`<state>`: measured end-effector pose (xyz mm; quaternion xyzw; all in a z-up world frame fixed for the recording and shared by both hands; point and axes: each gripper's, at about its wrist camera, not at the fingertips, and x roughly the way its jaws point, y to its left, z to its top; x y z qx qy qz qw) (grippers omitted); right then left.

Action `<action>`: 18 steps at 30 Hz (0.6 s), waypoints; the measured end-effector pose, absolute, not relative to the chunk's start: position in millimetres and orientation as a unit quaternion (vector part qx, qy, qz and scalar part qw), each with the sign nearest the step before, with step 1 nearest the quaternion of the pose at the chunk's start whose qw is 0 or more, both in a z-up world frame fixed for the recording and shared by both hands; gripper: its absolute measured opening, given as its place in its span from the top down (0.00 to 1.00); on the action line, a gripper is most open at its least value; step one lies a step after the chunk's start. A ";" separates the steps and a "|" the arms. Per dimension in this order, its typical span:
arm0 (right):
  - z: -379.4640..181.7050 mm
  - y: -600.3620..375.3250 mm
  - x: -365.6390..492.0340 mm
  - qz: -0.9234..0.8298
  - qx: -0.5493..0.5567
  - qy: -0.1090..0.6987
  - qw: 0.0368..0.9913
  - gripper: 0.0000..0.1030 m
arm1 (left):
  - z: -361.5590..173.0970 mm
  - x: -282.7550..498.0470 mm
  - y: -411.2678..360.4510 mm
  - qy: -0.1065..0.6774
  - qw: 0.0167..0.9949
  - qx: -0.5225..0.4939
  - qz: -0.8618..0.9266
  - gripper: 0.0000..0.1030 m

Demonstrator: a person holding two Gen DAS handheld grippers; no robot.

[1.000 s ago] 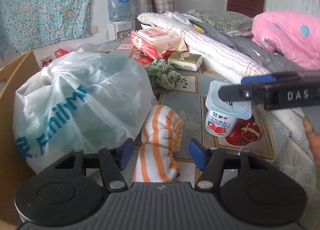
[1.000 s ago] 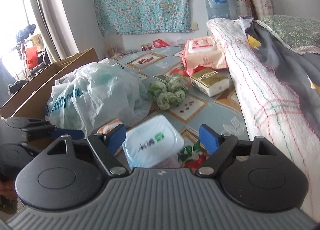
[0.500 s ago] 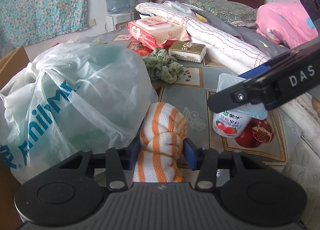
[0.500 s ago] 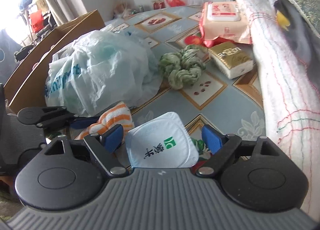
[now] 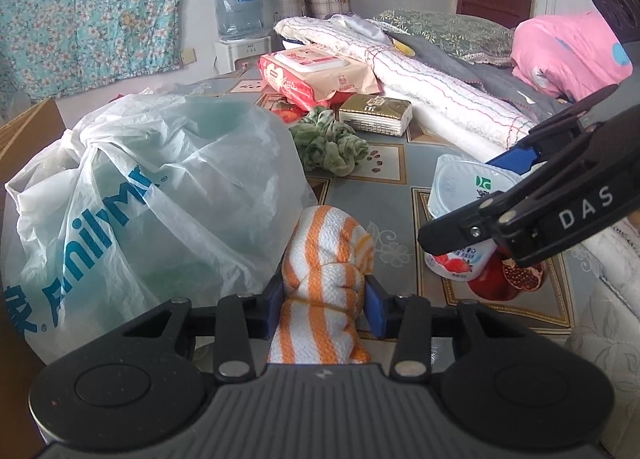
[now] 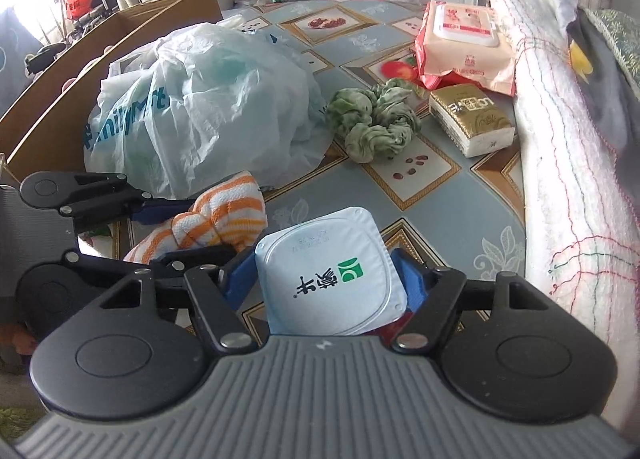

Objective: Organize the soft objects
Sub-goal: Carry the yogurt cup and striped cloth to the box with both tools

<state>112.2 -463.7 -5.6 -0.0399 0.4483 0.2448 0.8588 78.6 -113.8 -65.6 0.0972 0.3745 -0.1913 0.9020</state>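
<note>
Two grippers are at work on the bench (image 6: 452, 199), which has a blue cloth with fruit pictures. The big white plastic bag (image 5: 152, 195) is the landmark. Just to the right of the bag lies the orange striped towel (image 5: 326, 259), rolled up and touching the bag's side. The left gripper (image 5: 325, 299) has just been closing, and its blue pads now squeeze the towel from both sides. Further right of the bag stands the yogurt cup (image 6: 332, 279). The right gripper (image 6: 320, 281) has been closing too, with the cup between its pads. The pads sit right at the cup's sides, but its lid hides them, so I cannot tell if they press on it. Behind the bag lies a green twisted cloth (image 6: 374, 123). Past that cloth are a gold tissue pack (image 6: 472, 119) and a pink wipes pack (image 6: 464, 43).
</note>
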 end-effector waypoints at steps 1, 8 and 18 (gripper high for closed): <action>-4.9 -463.5 110.0 0.243 -0.043 0.444 0.861 0.31 | -64.5 77.4 -112.9 0.373 0.903 0.095 -0.191 0.59; 3.4 -471.5 98.5 0.232 -0.029 0.430 0.872 0.32 | -49.4 63.8 -103.7 0.360 0.909 0.082 -0.192 0.59; 49.0 -474.4 80.0 0.248 -0.023 0.390 0.887 0.32 | 1.1 35.3 -65.8 0.328 0.922 0.017 -0.203 0.59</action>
